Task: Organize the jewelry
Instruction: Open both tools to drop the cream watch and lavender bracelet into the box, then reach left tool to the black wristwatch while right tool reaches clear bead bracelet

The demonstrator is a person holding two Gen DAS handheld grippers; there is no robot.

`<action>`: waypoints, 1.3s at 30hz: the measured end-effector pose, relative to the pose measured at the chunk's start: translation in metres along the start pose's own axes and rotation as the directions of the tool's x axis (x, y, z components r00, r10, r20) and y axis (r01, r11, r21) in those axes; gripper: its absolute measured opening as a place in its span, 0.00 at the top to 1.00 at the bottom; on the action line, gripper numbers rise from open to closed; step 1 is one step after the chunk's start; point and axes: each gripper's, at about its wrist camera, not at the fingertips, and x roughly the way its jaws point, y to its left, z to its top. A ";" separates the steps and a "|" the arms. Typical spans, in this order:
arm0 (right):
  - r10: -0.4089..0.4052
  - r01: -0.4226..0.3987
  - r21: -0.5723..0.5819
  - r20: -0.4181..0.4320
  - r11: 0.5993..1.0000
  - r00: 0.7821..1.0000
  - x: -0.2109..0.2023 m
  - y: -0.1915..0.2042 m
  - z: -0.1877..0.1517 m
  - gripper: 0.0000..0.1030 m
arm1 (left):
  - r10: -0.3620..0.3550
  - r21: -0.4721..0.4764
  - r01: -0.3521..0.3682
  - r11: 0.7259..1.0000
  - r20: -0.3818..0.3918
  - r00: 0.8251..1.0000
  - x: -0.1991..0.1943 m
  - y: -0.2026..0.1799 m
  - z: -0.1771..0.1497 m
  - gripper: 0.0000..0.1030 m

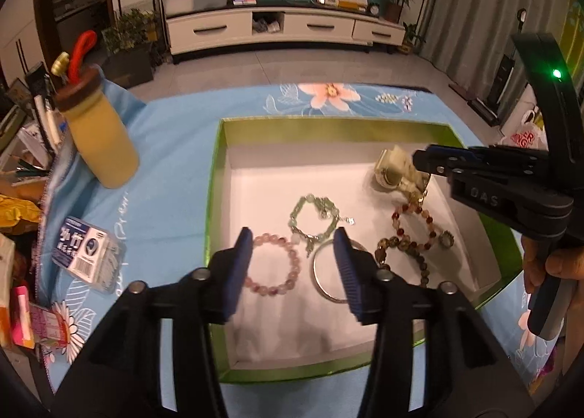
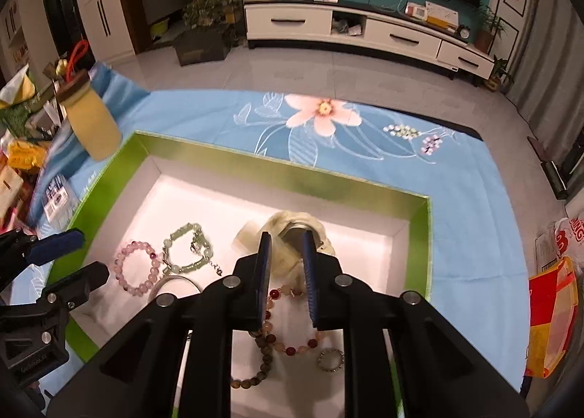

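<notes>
A green box (image 1: 215, 177) with a white floor holds the jewelry: a pink bead bracelet (image 1: 274, 264), a green jade bracelet (image 1: 310, 217), a silver bangle (image 1: 321, 279), red and brown bead bracelets (image 1: 412, 228), a small ring (image 1: 446, 238) and a pale watch (image 1: 392, 171). My left gripper (image 1: 294, 264) is open above the pink bracelet and bangle. My right gripper (image 2: 286, 272) stands over the watch (image 2: 288, 231), its jaws narrowly apart and around the watch strap; in the left wrist view its fingertips (image 1: 423, 160) touch the watch.
The box sits on a blue flowered cloth (image 2: 365, 148). A yellow jar (image 1: 102, 140) with a brown lid stands at the left, with a blister pack (image 1: 85, 253) and clutter beside it. A red and yellow bag (image 2: 551, 312) lies at the right.
</notes>
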 end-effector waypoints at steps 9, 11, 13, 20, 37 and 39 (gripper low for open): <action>0.089 -0.096 0.049 0.125 0.994 0.988 -0.067 -0.024 -0.032 0.74 | -0.015 -0.076 0.022 0.997 0.100 0.995 -0.060 0.010 -0.016 0.22; 0.107 -0.118 0.065 0.150 0.991 0.983 -0.083 -0.030 -0.047 0.71 | -0.014 -0.086 0.025 0.996 0.121 0.993 -0.074 0.010 -0.023 0.16; 0.123 -0.137 0.078 0.159 0.988 0.980 -0.096 -0.034 -0.061 0.71 | -0.016 -0.098 0.029 0.995 0.134 0.991 -0.088 0.011 -0.034 0.15; 0.158 -0.169 0.067 0.150 0.983 0.976 -0.130 -0.028 -0.112 0.70 | -0.001 -0.128 0.018 0.992 0.129 0.992 -0.126 0.014 -0.077 0.12; 0.271 -0.269 -0.025 0.070 0.963 0.960 -0.148 0.030 -0.178 0.70 | 0.032 -0.245 -0.016 0.969 0.063 0.998 -0.169 0.047 -0.176 0.12; 0.280 -0.279 -0.029 0.064 0.960 0.958 -0.148 0.034 -0.182 0.70 | 0.026 -0.265 -0.010 0.964 0.058 0.998 -0.173 0.051 -0.186 0.12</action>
